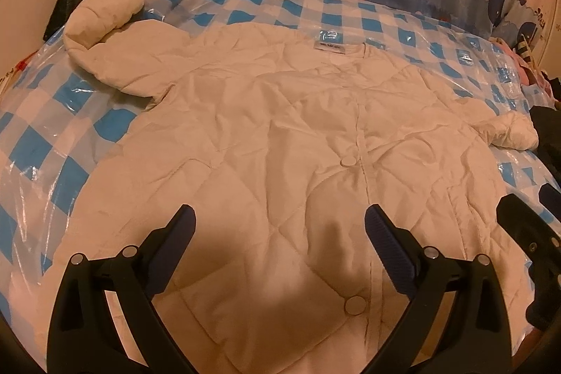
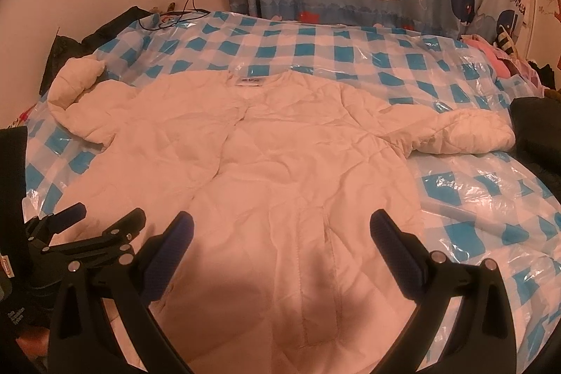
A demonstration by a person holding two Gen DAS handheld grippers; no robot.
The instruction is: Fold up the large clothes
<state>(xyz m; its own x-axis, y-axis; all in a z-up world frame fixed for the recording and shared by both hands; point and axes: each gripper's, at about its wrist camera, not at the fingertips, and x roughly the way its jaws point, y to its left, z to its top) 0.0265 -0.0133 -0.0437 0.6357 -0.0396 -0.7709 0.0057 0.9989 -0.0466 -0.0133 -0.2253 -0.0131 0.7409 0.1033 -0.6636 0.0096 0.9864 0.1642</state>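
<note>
Left tongs (image 1: 278, 223) hanging spread wide, gripping nothing, over the lower front of the white quilted jacket (image 1: 280, 135), just left of the snap placket. Right tongs (image 2: 282, 230) also gaping and empty, hovering over the hem near the front pocket (image 2: 319, 272). Both sitting side by side at the near edge.

Jacket lying flat, front up, collar label (image 1: 329, 47) pointing away, on the bed under a blue-checked plastic sheet (image 1: 315, 9). Left sleeve (image 1: 101, 23) curling up at the far left; right sleeve (image 2: 463, 132) trailing out right, cuff close to a dark bundle (image 2: 536, 125).

Looks like the fold isn't started yet: garment spread, nothing pinched. Next move probably calling for each tong reaching out to a sleeve or side edge and bringing it in over the body.

Room: open sheet running right of the jacket and beyond the collar. Left side tighter, dark clothing (image 1: 70, 2) crowding the wall. Sheet looking slippery, so the jacket may slide when pulled.
</note>
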